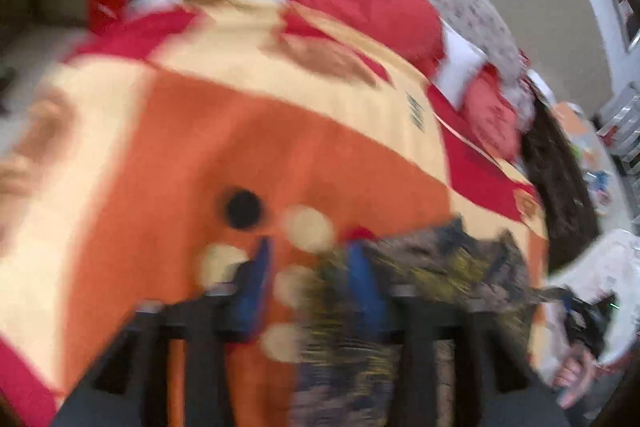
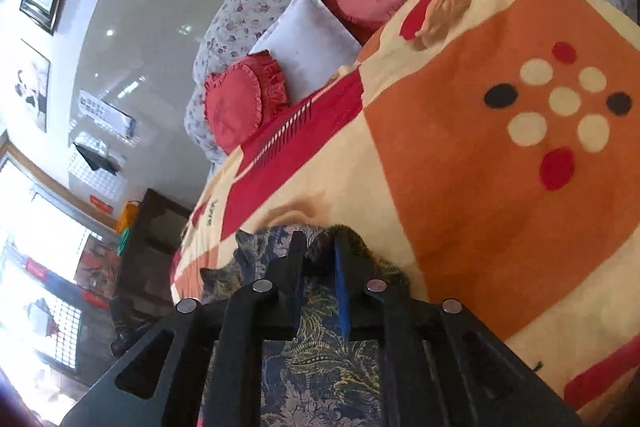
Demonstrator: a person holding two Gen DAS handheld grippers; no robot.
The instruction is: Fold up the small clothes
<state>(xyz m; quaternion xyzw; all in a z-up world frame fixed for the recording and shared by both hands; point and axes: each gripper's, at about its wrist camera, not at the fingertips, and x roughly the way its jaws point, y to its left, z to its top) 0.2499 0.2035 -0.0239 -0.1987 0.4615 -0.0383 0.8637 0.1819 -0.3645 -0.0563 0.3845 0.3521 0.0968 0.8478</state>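
- The dark patterned garment (image 2: 320,367), blue with yellowish leaf figures, lies on the orange-and-cream blanket (image 2: 480,207) at its near edge, directly under both grippers.
- The right gripper (image 2: 318,247) stands narrow; a raised ridge of the garment sits between its jaws, though whether the pads pinch it is not clear.
- The left gripper (image 1: 308,267) is parted about halfway, nothing between its blue pads (image 1: 256,279); the garment lies beside its right finger. That view is smeared.
- Judged from this, a fold is barely begun or just laid: the cloth looks bunched, not squared.
- Beyond the blanket lie two red heart cushions (image 2: 236,107) and a white pillow (image 2: 308,43).
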